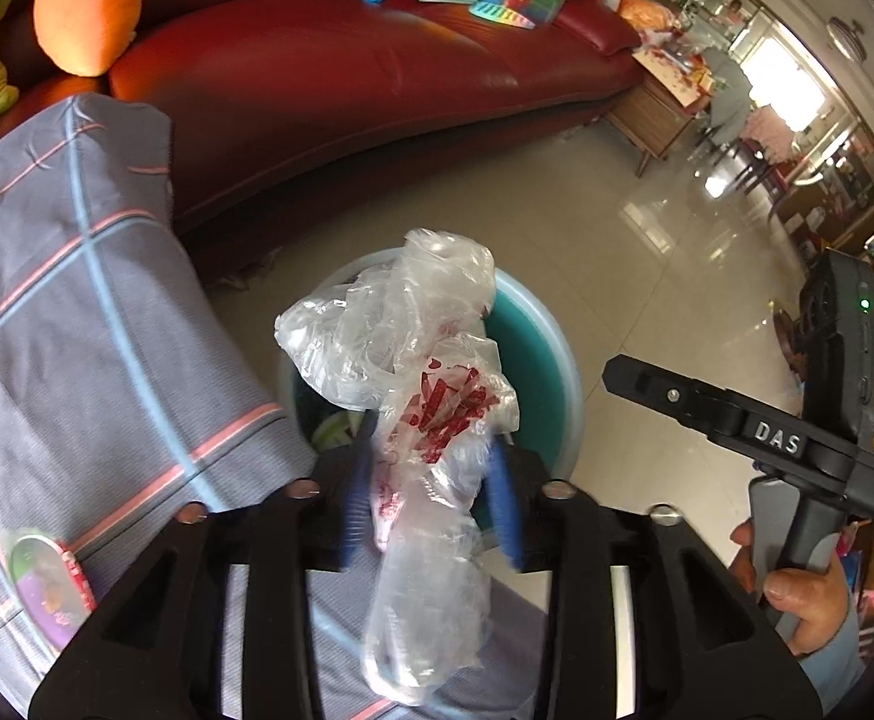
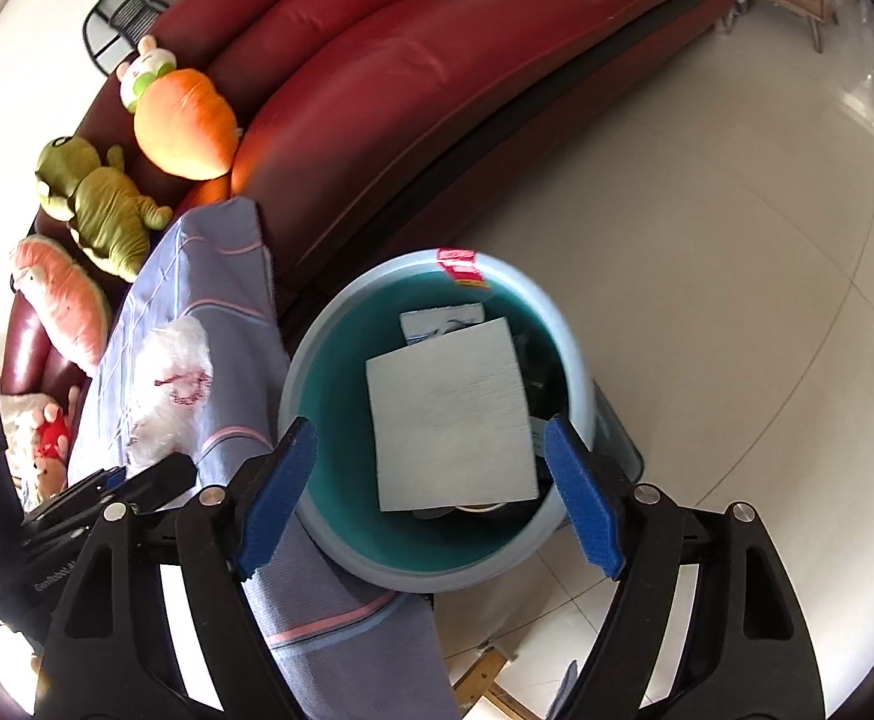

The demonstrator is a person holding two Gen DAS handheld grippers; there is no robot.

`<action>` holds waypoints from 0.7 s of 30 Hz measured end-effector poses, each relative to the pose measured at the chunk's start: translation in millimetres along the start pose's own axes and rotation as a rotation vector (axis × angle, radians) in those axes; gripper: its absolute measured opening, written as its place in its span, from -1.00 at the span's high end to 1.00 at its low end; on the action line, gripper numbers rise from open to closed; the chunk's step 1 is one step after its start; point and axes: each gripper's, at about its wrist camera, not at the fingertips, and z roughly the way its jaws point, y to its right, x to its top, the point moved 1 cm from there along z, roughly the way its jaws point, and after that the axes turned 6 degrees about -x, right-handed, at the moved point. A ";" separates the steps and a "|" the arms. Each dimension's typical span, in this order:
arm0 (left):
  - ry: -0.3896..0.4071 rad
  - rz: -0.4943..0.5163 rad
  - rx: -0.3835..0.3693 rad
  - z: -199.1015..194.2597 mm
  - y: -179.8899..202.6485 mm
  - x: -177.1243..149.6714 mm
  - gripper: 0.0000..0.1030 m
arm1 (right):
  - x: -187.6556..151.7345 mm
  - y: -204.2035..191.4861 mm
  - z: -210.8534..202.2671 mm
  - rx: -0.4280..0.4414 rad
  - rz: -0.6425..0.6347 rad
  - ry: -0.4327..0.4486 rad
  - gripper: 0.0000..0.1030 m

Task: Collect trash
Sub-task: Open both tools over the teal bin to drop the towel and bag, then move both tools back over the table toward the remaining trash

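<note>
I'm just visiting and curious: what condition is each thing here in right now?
Left gripper: jaws shut on plastic bag.
Plastic bag: crumpled, held up near the bin.
Right gripper: jaws open, holding nothing.
Trash bin: uncovered, partly filled.
White sheet: lying flat in the bin.

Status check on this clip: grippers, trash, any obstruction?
Left hand-held gripper shut on clear plastic bag, held near the bin. Right hand-held gripper open, empty, above bin. White paper lies in bin; mouth unobstructed.
</note>
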 end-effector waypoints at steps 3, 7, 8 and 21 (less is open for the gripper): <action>0.022 0.006 0.030 0.0 4.2 2.3 -0.60 | -0.4 3.6 -3.9 -0.009 0.002 0.004 -0.46; 0.045 -0.006 0.043 -7.4 0.3 0.5 -0.74 | -1.4 2.1 -6.3 -0.009 0.009 0.002 -0.47; 0.044 -0.015 0.040 -9.0 -2.4 -0.3 -0.74 | -1.2 1.2 -6.3 -0.009 0.011 0.000 -0.48; 0.049 -0.050 0.048 -32.6 -21.2 -17.0 -0.84 | -9.6 -29.0 -11.8 -0.038 -0.034 -0.026 -0.62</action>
